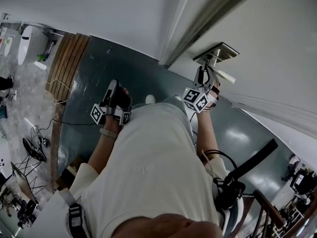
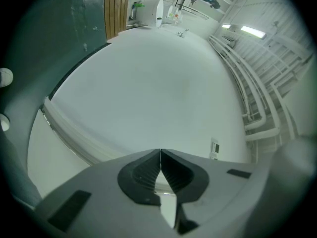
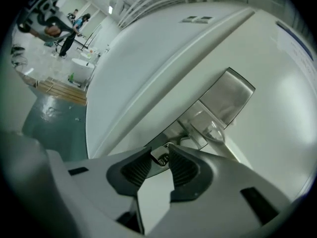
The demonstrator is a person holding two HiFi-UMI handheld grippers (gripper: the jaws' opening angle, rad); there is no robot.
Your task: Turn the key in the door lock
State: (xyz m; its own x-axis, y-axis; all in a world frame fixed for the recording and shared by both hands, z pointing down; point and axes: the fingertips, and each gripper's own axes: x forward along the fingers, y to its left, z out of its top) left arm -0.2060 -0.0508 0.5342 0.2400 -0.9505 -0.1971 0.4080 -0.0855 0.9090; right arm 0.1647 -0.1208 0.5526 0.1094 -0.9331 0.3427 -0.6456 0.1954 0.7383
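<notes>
A small silver key [image 3: 160,157] sticks out of the lock under the metal lock plate [image 3: 230,95], beside the lever handle [image 3: 213,133] on the white door. My right gripper [image 3: 159,151] is held up to the lock, and the key's head sits between its fingertips with hardly any gap. I see no clear pressing on the key, so I read the jaws as open. In the head view, the right gripper [image 1: 202,79] sits just below the lock plate [image 1: 221,50]. My left gripper [image 1: 113,86] hangs off to the left, shut and empty [image 2: 160,152], facing the bare white wall.
The white door frame [image 1: 198,29] runs diagonally left of the lock. A teal floor [image 1: 99,68] lies below, with a wooden slatted panel [image 1: 69,58] and cables and stands [image 1: 32,148] farther left. A black strap [image 1: 250,162] hangs at my right side. White pipes [image 2: 257,108] run along the wall.
</notes>
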